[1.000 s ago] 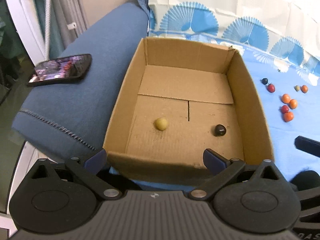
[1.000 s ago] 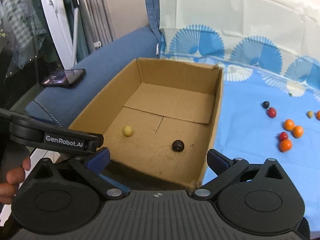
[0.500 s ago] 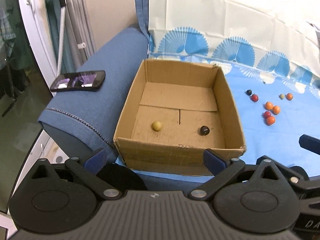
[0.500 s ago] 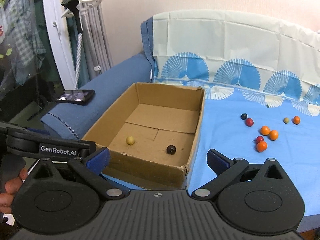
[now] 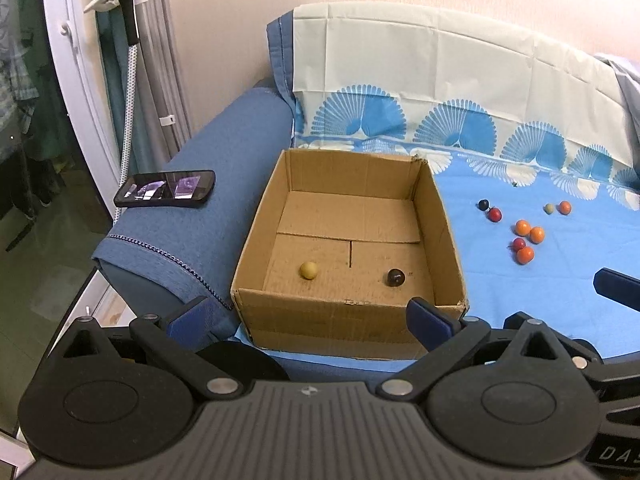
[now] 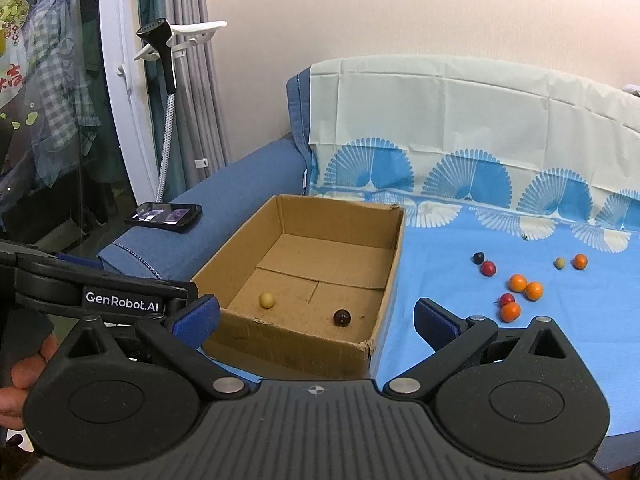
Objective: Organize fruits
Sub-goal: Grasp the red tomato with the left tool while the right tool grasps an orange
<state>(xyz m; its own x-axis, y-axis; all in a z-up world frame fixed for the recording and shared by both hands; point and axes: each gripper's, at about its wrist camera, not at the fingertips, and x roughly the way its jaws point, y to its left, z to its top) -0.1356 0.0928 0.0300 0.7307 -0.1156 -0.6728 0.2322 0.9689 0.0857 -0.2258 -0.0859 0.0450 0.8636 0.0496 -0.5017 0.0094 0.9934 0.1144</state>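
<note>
Both grippers pulled back from the cardboard box at frame centre; left gripper & right gripper both spread apart, empty. Two fruits inside, loose fruits mid-right on the sheet: prob. next pick.

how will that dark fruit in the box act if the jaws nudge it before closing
The dark fruit looks round and smooth, so it will probably roll across the flat floor of the cardboard box. It lies loose, apart from the yellow fruit, with nothing beside it to stop it. Its glossy skin may slip between the jaws, and it seems small and light.
</note>
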